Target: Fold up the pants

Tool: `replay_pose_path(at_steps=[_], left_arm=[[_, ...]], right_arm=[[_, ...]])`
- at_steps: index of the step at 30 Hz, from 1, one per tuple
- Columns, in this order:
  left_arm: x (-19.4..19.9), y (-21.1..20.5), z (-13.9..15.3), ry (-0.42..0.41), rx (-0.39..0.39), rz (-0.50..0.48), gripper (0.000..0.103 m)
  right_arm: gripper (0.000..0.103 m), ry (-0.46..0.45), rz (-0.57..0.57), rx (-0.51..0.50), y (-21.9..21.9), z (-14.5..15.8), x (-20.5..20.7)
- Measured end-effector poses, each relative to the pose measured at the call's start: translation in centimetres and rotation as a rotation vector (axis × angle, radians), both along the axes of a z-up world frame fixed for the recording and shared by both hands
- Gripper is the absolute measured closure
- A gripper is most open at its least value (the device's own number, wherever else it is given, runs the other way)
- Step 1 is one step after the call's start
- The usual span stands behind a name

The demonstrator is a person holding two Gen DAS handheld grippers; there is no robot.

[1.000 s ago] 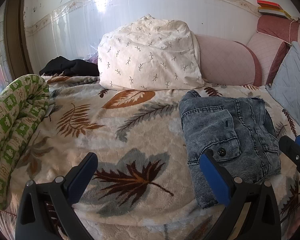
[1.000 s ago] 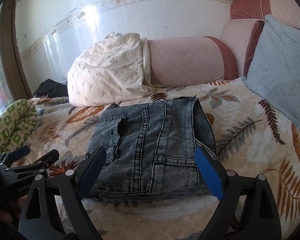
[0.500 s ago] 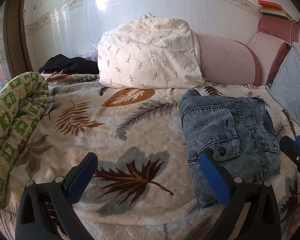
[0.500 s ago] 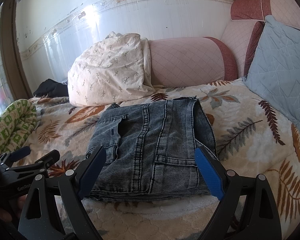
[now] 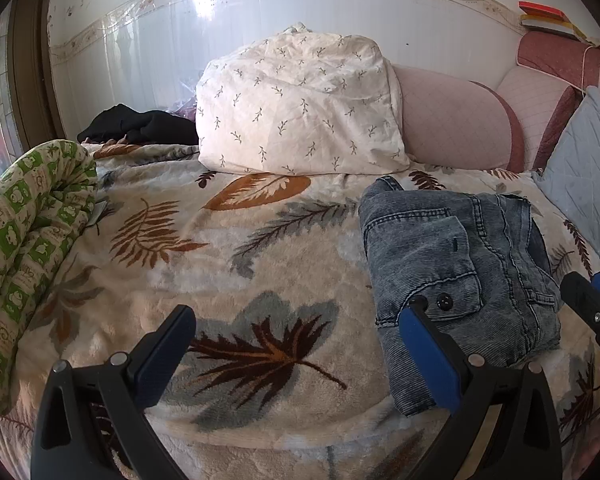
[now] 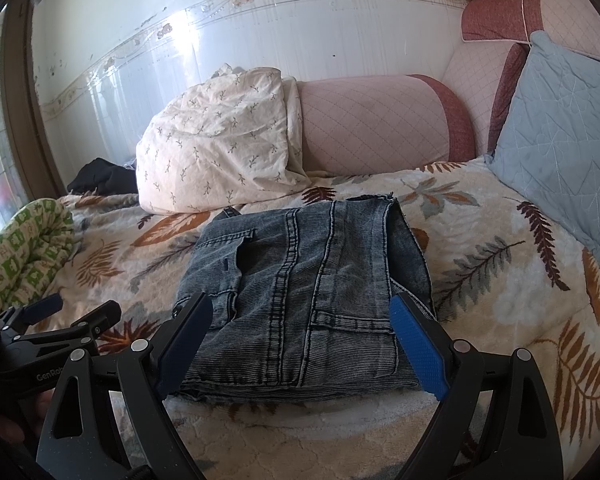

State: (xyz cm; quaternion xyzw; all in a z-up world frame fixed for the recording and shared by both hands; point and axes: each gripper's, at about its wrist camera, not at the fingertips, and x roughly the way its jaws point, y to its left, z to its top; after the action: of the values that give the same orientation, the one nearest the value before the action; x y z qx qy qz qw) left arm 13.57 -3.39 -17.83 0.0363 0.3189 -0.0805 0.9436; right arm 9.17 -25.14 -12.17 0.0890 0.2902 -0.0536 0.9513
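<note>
The grey-blue washed denim pants [image 6: 304, 300] lay folded into a compact, squarish bundle, flat on the leaf-patterned blanket [image 6: 500, 280], in front of the sprig-print pillow [image 6: 220, 148]. A buttoned pocket flap faced up.

Left wrist view sits low over the leaf-print blanket [image 5: 284, 248], facing the wall and white pillow [image 5: 300, 104], with the folded jeans [image 5: 452, 264] off to its right. Right wrist view looks from just beside it, close and square onto the jeans [image 6: 308, 296]. Both share jeans, pillow [image 6: 220, 140], pink bolster [image 6: 372, 120], and each shows the other gripper at its edge.
</note>
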Motion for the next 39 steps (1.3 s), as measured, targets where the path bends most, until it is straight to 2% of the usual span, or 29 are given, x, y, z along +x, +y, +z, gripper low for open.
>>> replay_pose_path(at_steps=[28,36,39], left_arm=[[0.07,-0.03,-0.17,0.008,-0.006,0.009,0.0],[0.3,-0.01,-0.33,0.044,-0.022,0.002,0.0],[0.05,0.46,0.01,0.027,-0.003,0.03,0.0]], right_arm=[[0.013,0.0,0.002,-0.001,0.0,0.0,-0.05],[0.013,0.002,0.001,-0.003,-0.01,0.04,0.0],[0.013,0.003,0.003,-0.011,-0.18,-0.03,0.17]])
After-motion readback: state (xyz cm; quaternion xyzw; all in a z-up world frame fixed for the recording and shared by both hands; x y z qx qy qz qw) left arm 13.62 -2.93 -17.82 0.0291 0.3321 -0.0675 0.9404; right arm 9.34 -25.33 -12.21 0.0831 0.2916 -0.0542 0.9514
